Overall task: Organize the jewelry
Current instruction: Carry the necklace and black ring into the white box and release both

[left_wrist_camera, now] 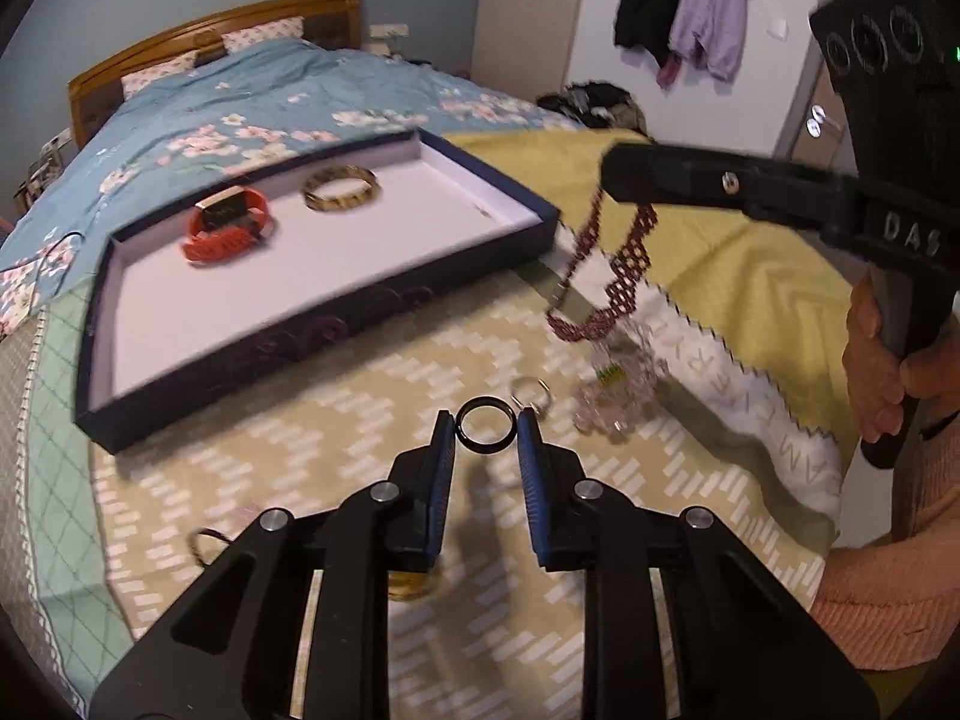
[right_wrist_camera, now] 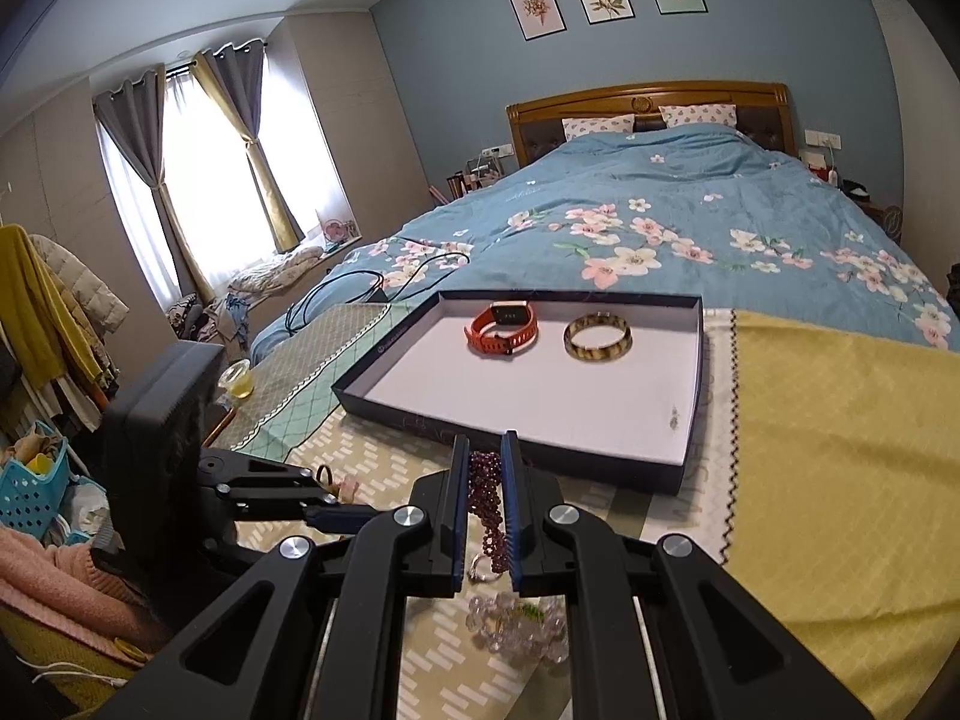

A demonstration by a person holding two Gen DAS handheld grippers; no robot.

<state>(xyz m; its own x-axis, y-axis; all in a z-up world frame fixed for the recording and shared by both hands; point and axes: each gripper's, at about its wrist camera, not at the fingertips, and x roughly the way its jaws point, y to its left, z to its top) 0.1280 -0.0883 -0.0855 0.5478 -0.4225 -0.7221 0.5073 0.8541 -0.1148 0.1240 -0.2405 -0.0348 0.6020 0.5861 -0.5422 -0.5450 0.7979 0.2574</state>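
Jewelry tray [right_wrist_camera: 690, 372], dark blue with a white floor, lies on the patterned bedspread [left_wrist_camera: 336, 468] ahead of both your grippers. Inside it sit an orange smartwatch [right_wrist_camera: 501, 329] and, beside it, a tortoiseshell bangle [right_wrist_camera: 597, 338], apart from each other. Your right gripper [right_wrist_camera: 485, 450] is clenched on a purple beaded bracelet [right_wrist_camera: 487, 498]; in the left wrist view the beads [left_wrist_camera: 624, 264] hang from its closed fingers, near the tray's corner. Your left gripper [left_wrist_camera: 485, 420] is spread, its blue pads flanking a black ring [left_wrist_camera: 486, 426] that appears to rest on the bedspread; contact with the pads cannot be judged. A thin silver ring [left_wrist_camera: 531, 391] and a cluster of clear crystal beads [left_wrist_camera: 618, 402] lie just beyond.
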